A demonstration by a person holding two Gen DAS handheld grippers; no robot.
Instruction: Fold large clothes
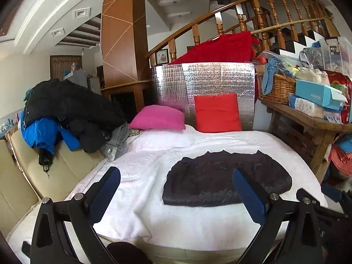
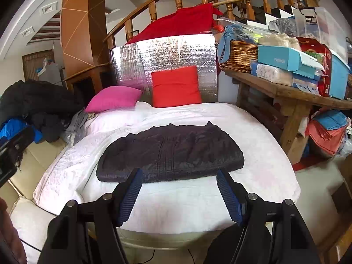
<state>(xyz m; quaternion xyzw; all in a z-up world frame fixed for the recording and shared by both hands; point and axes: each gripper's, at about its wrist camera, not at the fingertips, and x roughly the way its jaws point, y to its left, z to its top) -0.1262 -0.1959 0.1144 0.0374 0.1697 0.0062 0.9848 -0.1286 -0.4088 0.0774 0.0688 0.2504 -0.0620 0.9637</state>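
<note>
Your left gripper [image 1: 176, 189] stands at its widest, blue pads [image 1: 110, 189] clear of everything and nothing between them. Your right gripper [image 2: 178, 191] is parted to a moderate gap and is also empty. Both hang above the near edge of the white quilt [image 2: 253, 176], off the cloth.

The dark garment [image 2: 169, 154] lies folded into a compact slab at the centre of the quilt. In the left wrist view it sits at 3 o'clock from centre; in the right wrist view, just above centre at 12 o'clock. The fold appears complete, in my judgement.

Risks from here:
- The far edge shows raised, uneven peaks; a padded fabric of this kind may spring open if you leave it unpressed.
- If you re-enter low, a finger could snag the near edge and drag the top layer off.
- The pile of jackets [image 1: 66, 114] at 9 o'clock slumps towards the quilt; reaching for the next item could tip it onto the cleared surface.
- The pink cushion [image 1: 158, 117] and red cushion [image 1: 216, 113] at 12 o'clock limit room for spreading a larger piece.
</note>
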